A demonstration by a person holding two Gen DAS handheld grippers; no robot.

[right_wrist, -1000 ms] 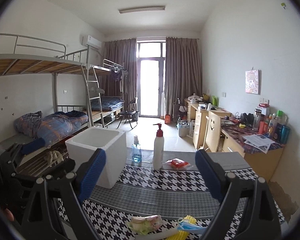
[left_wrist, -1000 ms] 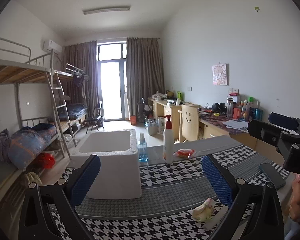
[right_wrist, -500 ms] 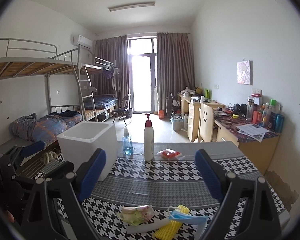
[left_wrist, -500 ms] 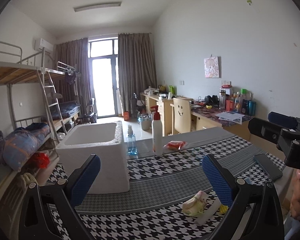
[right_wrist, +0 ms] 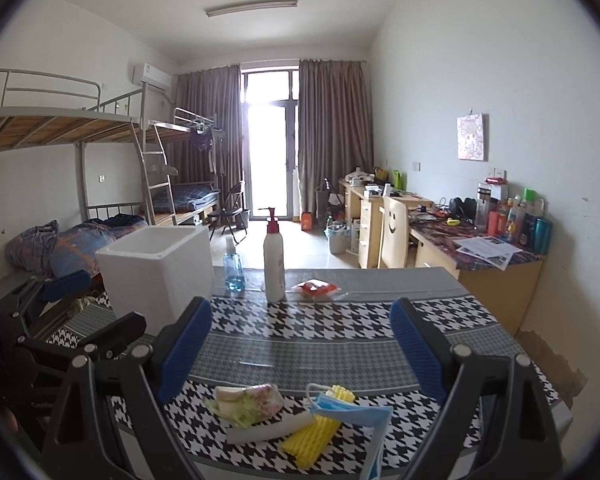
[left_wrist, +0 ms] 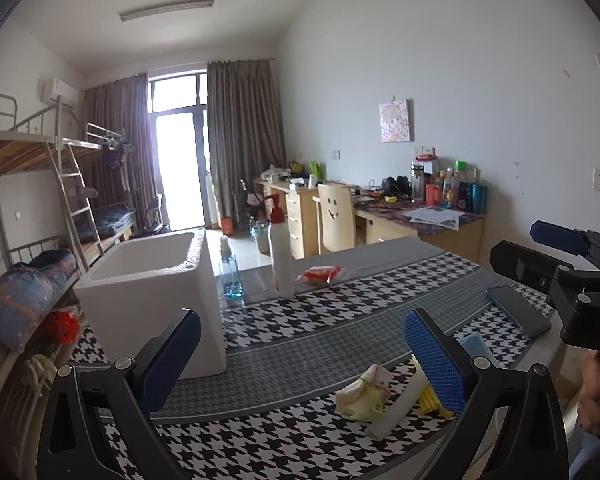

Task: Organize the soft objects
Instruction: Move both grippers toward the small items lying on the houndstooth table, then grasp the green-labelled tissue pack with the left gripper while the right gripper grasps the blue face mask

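A small pile of soft things lies at the near edge of the houndstooth table: a floral cloth [right_wrist: 247,401], a white strip [right_wrist: 268,431], a yellow sponge [right_wrist: 318,432] and a blue face mask [right_wrist: 354,412]. The cloth [left_wrist: 362,394] also shows in the left wrist view. A white foam box [left_wrist: 148,292] stands open-topped at the left; it also shows in the right wrist view [right_wrist: 160,272]. My left gripper [left_wrist: 300,360] is open and empty, above the table. My right gripper [right_wrist: 300,344] is open and empty, just above the pile.
A pump bottle [right_wrist: 274,264], a small blue spray bottle [right_wrist: 233,266] and a red packet [right_wrist: 316,288] stand at the table's far side. A dark phone [left_wrist: 518,314] lies at the right edge. Bunk beds stand left, desks and a chair right.
Both views have tilted down and swung slightly, so the pile of soft things sits higher in frame. Both grippers stay open and empty.
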